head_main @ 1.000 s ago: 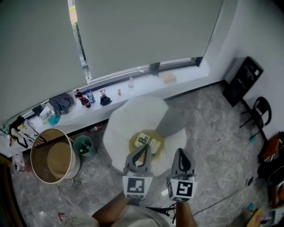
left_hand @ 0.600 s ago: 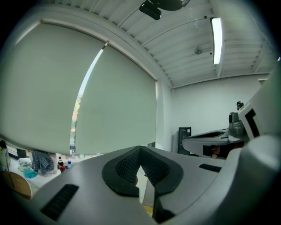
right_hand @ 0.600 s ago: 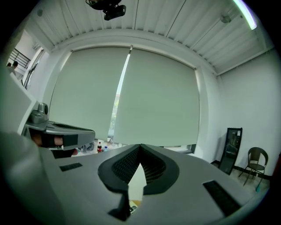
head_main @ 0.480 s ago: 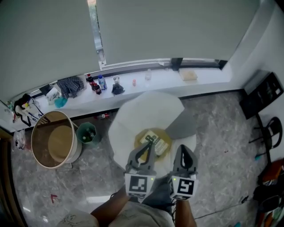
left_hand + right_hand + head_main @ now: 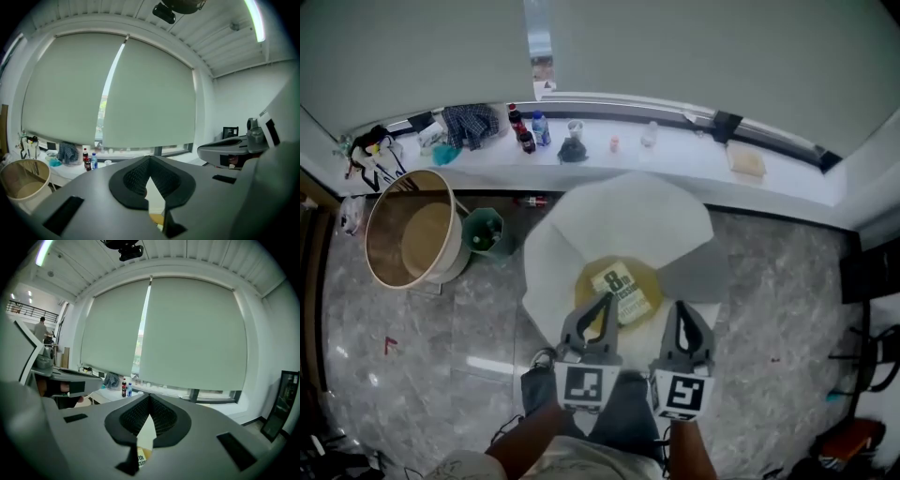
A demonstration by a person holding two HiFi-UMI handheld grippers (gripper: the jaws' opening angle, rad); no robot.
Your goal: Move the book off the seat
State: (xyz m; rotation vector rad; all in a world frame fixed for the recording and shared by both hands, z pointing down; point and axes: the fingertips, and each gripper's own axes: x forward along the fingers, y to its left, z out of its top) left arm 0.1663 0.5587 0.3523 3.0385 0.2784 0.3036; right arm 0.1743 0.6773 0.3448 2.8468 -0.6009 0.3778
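1. Far left: round tan tub (image 5: 405, 239) with a green bucket (image 5: 483, 232) just beside it. Neither is part of the task.
2. Centre: white-draped seat (image 5: 628, 216) with a yellow cushion (image 5: 651, 277). The book (image 5: 622, 290) lies flat on the cushion.
3. Left gripper (image 5: 606, 304): jaws pressed together, nothing between them, tip at the book's near edge.
4. Right gripper (image 5: 682, 311): jaws likewise closed and empty, just right of the book.
5. Step, as judged: reaching for the book, no grasp made. The next move calls for one claw to part its jaws, drop to a book edge and pinch it.
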